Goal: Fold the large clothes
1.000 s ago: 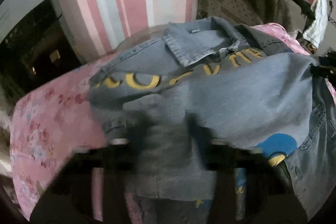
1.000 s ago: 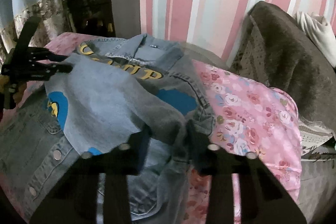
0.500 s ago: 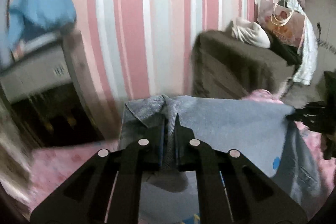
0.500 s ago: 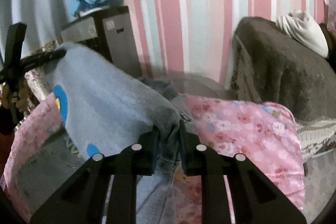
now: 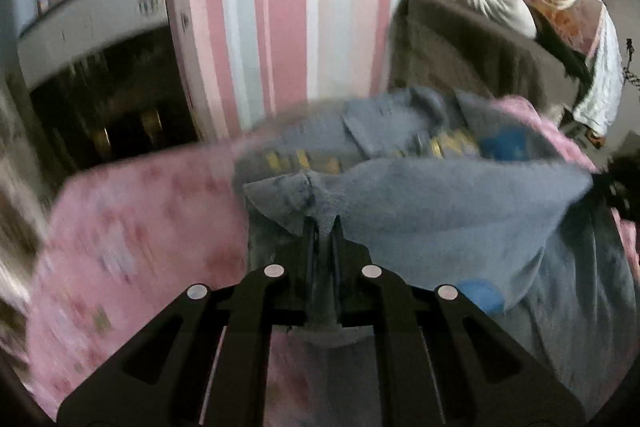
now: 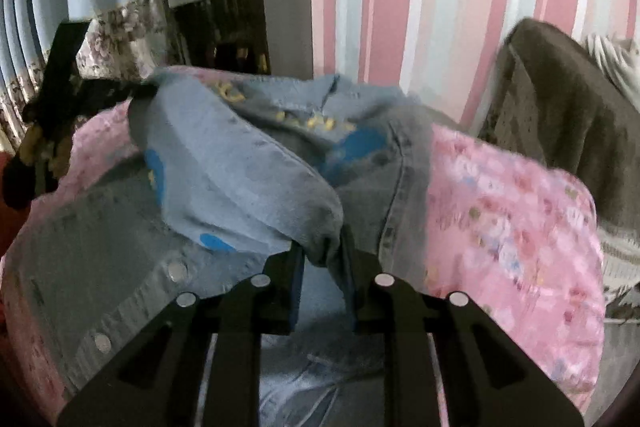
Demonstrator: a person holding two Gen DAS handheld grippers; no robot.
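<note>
Spanning left gripper (image 5: 323, 227) and right gripper (image 6: 322, 253), denim jacket (image 6: 240, 163) hem is held taut crosswise, fingers clamped on cloth; collar lies ahead toward bed (image 6: 512, 211) far edge.

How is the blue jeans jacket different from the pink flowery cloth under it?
The denim jacket is grey-blue with yellow letters and blue patches; the pink floral cloth is pink with small flowers. The jacket is bunched and partly lifted, pinched by the left gripper and the right gripper; the cloth lies spread flat, held by neither. The jacket has metal snap buttons; the cloth shows none. Both are soft fabric.
</note>
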